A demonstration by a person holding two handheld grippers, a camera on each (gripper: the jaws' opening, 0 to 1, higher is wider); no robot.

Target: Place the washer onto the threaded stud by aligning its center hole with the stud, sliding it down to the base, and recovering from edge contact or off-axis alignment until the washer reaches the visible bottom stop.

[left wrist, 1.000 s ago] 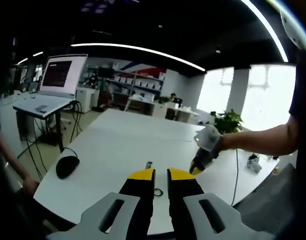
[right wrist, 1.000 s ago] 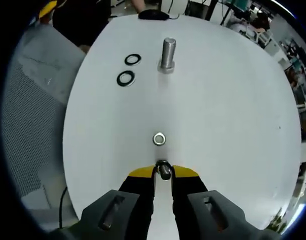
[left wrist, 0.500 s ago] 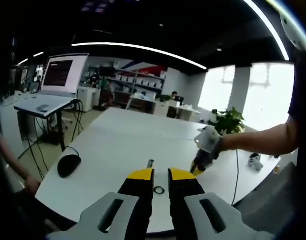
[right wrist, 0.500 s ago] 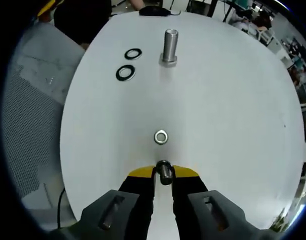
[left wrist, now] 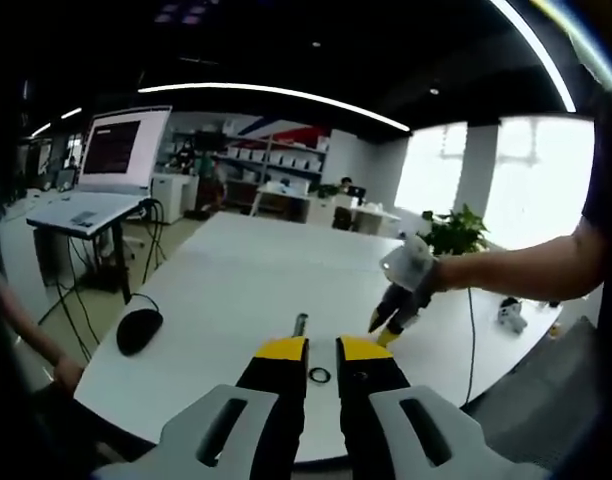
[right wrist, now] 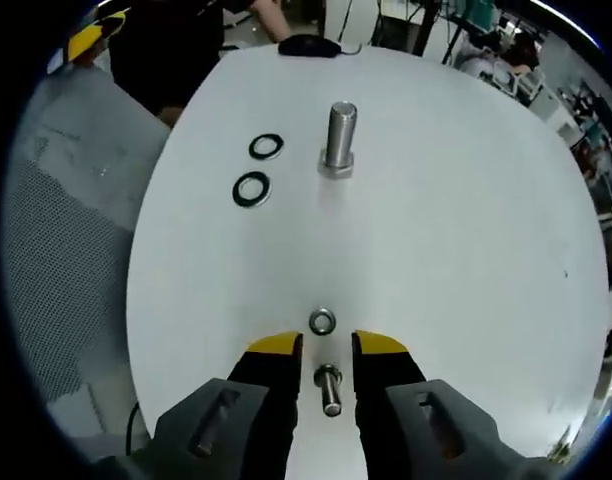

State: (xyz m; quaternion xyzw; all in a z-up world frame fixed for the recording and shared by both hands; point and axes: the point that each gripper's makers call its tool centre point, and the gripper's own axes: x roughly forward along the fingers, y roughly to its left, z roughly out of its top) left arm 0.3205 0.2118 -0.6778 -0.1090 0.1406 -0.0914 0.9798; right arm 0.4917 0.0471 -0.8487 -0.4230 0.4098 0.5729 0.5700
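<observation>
Right gripper view, left to right: two dark flat ring washers (right wrist: pixel 252 188) lie side by side on the white round table (right wrist: pixel 466 230), apart from each other; just right of them the upright silver threaded stud (right wrist: pixel 339 137) stands on its hex base, bare, no washer on it. Nearer the camera a small shiny metal washer (right wrist: pixel 322 321) lies flat just ahead of the right gripper (right wrist: pixel 327 345), whose yellow-tipped jaws are spread, a short silver bolt (right wrist: pixel 329 386) lying loose between them. Left gripper view: black computer mouse (left wrist: pixel 137 329) at table edge, left gripper (left wrist: pixel 322 348) jaws slightly apart, gripping nothing, one dark washer visible just beyond the tips.
</observation>
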